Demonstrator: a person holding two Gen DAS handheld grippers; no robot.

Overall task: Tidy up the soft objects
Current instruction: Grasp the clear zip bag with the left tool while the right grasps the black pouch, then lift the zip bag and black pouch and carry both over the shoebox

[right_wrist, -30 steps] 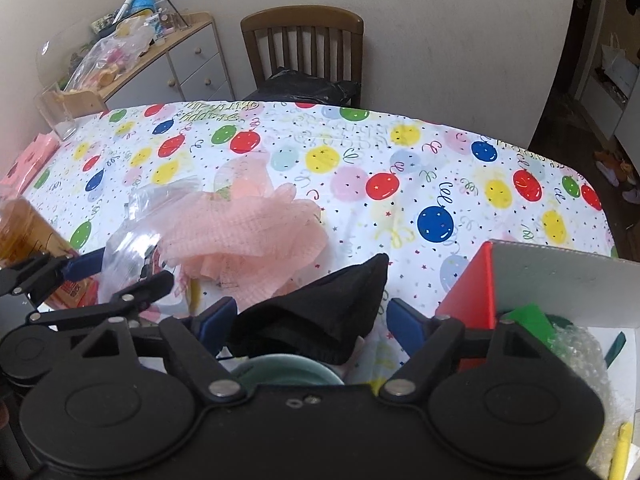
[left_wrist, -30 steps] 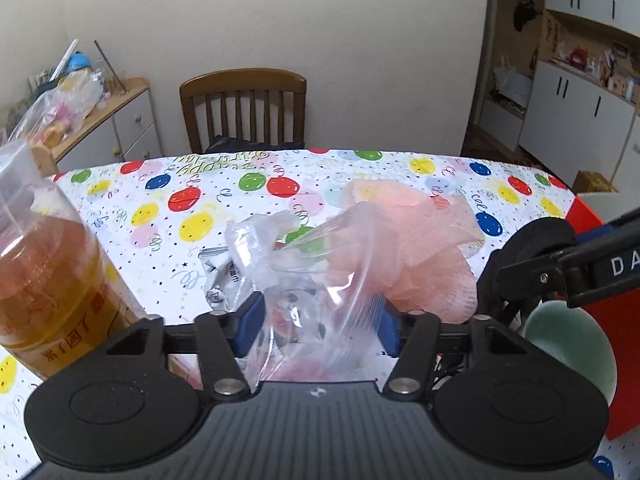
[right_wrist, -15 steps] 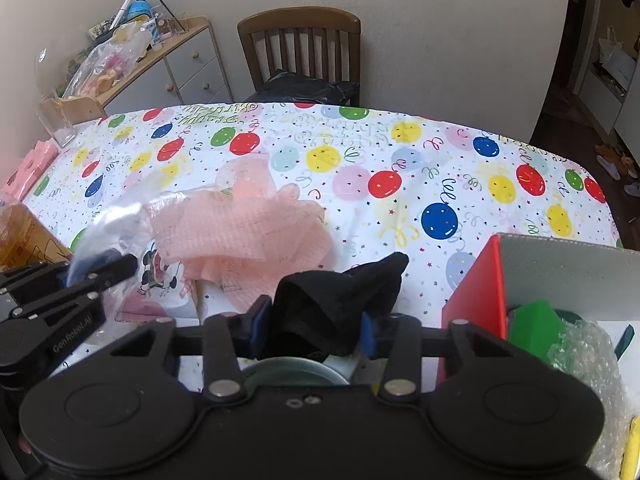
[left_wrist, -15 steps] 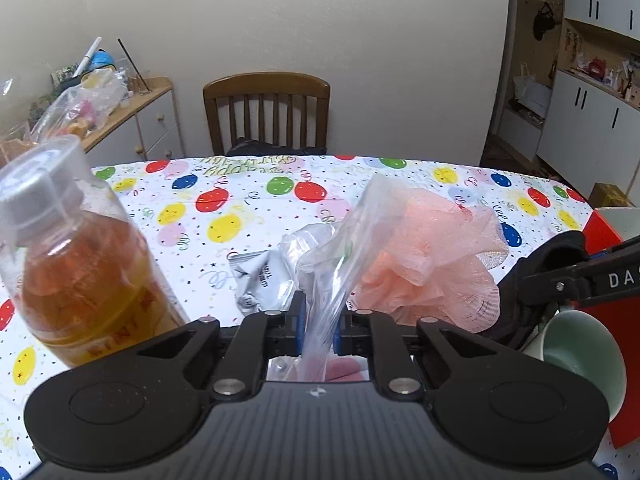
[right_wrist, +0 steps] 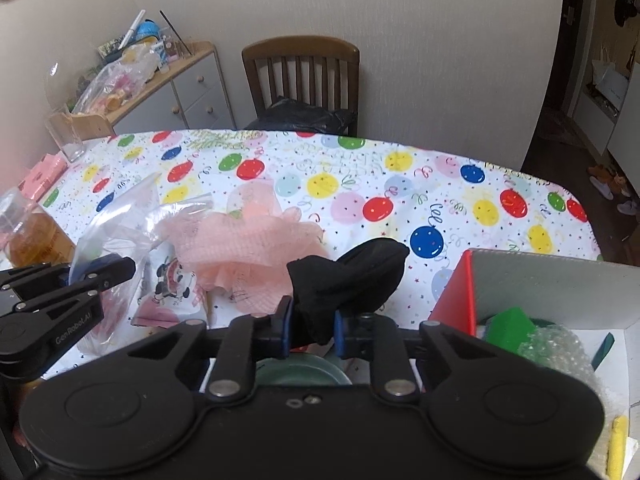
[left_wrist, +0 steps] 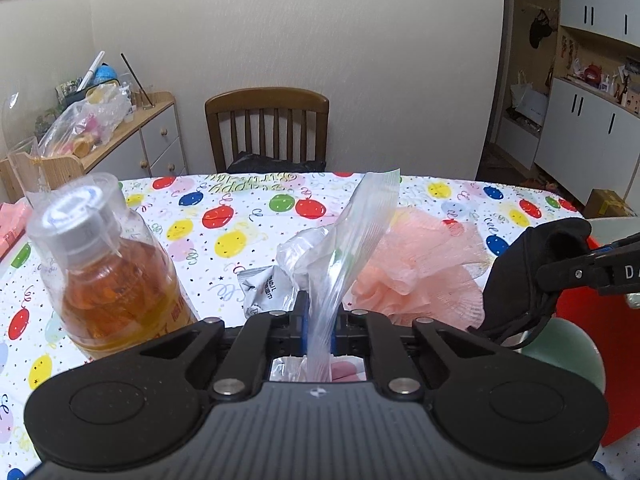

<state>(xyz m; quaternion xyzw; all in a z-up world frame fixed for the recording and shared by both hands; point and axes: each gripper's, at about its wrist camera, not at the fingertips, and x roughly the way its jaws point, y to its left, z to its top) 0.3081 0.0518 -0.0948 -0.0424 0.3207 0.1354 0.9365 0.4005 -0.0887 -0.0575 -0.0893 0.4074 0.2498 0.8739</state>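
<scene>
My left gripper (left_wrist: 320, 314) is shut on the edge of a clear plastic zip bag (left_wrist: 352, 248), which stands up between its jaws. A pink mesh bath sponge (left_wrist: 424, 268) lies on the balloon-print tablecloth (left_wrist: 240, 216) just behind and to the right of the bag. My right gripper (right_wrist: 310, 320) has its jaws closing, and the pads press on a black soft cloth (right_wrist: 352, 276) held a little above a green cup (right_wrist: 300, 374). The right wrist view shows the left gripper (right_wrist: 120, 268) at the left with the bag (right_wrist: 120, 220), beside the sponge (right_wrist: 256, 252).
A bottle of amber drink (left_wrist: 108, 280) stands close on the left. A foil packet (left_wrist: 262, 288) lies by the bag. A red-sided box (right_wrist: 460, 292) with green items and bubble wrap sits at the right. A wooden chair (left_wrist: 266, 128) stands at the far side of the table.
The left jaws closed on the bag's edge, and the bag now stands upright. The right jaws closed in on the black cloth and raised it slightly.
</scene>
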